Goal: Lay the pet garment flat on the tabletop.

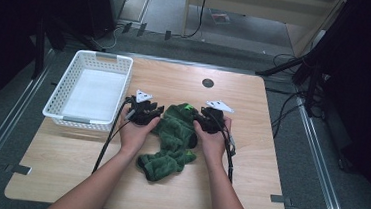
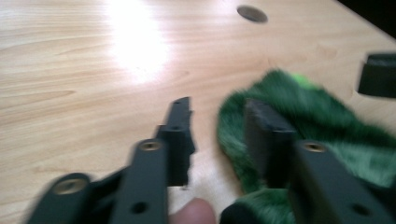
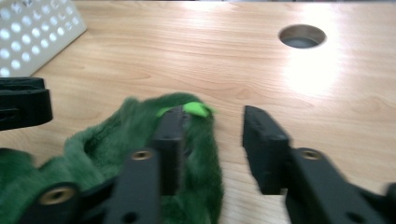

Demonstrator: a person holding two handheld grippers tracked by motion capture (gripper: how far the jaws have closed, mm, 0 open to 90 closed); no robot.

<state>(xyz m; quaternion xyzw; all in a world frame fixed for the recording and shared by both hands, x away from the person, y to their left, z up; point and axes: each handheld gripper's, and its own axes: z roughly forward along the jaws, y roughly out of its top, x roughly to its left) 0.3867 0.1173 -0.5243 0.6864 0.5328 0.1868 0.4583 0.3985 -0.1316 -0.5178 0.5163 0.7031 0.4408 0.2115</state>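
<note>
Where tools (image 1: 145, 112) (image 1: 207, 119) open, green cloth (image 1: 173, 138) bears unreadable tag (image 3: 196, 108)

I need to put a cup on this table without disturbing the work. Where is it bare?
Bare wood lies right of the right gripper to the table edge, and behind the green cloth around the round hole. The middle is crowded; the white basket fills the far left.

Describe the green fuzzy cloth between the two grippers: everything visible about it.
The green cloth is a dark, plush, fleecy piece, crumpled in a loose heap on the wooden table, with a bright lime tag at its far edge. The left gripper and right gripper are both open, each straddling one edge of it, one jaw over the fabric. It lies right of the white basket.
</note>
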